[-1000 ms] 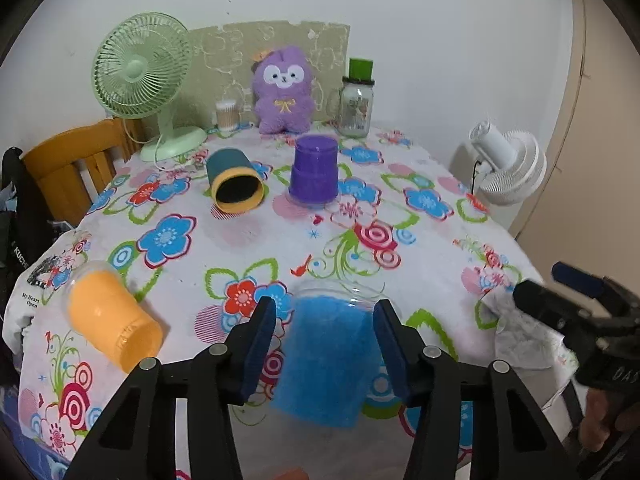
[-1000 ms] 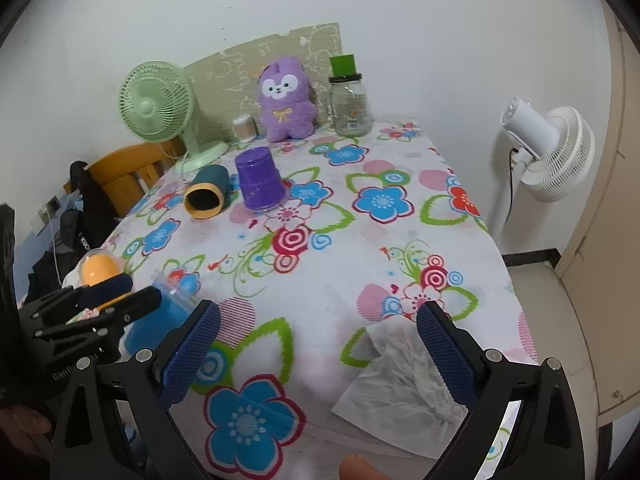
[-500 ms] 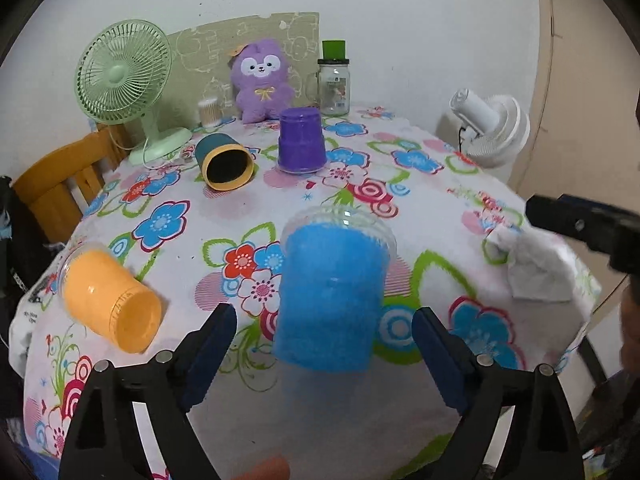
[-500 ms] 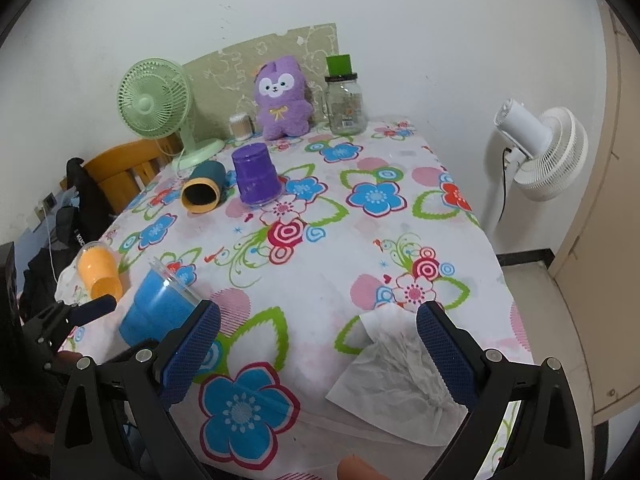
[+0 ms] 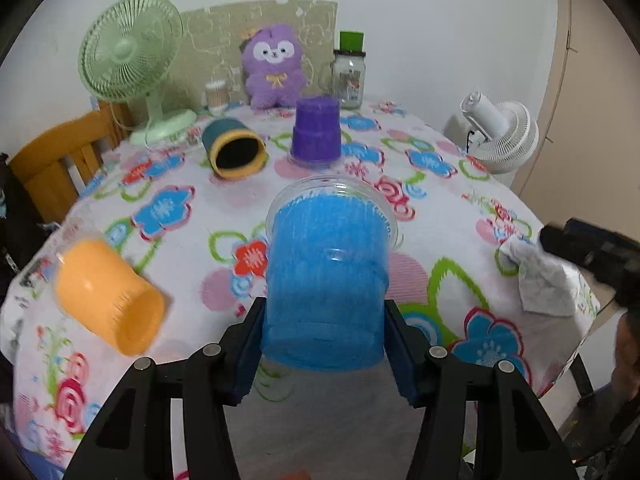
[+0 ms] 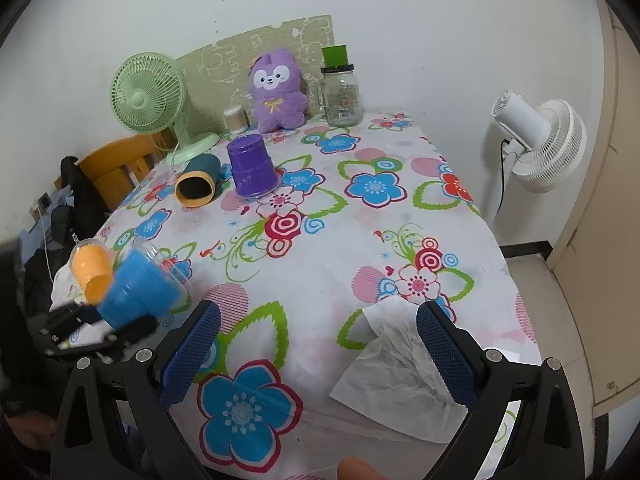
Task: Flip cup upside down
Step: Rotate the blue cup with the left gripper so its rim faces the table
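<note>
left gripper clamps tilted blue cup; right gripper jaws apart, holding nothing

A clear glossy plastic cup lined with matt, rough-looking blue fills the centre of the frame. At lower left lies a smooth, matt orange plastic cup. The floral printed tablecloth looks soft and matt, and a crinkled white paper tissue rests at lower right. Toward the top stand a fluffy purple plush toy and a shiny clear glass jar.
</note>
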`<act>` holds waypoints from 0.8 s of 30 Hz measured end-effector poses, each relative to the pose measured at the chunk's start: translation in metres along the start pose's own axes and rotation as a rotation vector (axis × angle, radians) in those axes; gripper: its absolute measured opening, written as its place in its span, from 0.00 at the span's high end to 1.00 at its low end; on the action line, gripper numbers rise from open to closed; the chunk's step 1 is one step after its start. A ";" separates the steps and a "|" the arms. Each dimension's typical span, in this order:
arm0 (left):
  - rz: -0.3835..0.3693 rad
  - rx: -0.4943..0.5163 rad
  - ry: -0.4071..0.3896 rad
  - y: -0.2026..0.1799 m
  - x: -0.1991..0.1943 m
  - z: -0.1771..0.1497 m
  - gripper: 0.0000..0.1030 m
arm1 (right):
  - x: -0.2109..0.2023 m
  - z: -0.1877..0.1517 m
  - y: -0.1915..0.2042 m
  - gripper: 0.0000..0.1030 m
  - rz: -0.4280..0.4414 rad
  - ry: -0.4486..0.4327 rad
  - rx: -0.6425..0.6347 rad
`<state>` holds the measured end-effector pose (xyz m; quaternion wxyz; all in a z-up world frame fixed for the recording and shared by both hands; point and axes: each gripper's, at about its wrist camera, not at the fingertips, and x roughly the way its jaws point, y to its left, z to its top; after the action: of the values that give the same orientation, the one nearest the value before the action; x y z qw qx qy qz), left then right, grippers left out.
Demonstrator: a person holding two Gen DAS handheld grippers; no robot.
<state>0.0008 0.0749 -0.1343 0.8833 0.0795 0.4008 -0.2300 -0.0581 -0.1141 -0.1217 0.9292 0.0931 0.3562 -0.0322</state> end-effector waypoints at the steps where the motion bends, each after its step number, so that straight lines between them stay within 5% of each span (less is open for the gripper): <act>1: 0.002 -0.001 -0.001 0.001 -0.004 0.004 0.44 | 0.002 0.001 0.004 0.03 -0.001 0.003 -0.016; 13: 0.019 0.017 0.067 0.003 -0.033 0.032 0.43 | 0.025 -0.003 0.051 0.03 0.065 0.063 -0.208; 24: 0.037 0.033 0.073 0.002 -0.039 0.034 0.43 | 0.028 -0.005 0.058 0.03 0.085 0.077 -0.221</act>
<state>0.0022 0.0787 -0.0824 0.8708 0.1095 0.4272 -0.2172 -0.0337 -0.0564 -0.1352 0.9201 0.0060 0.3885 0.0501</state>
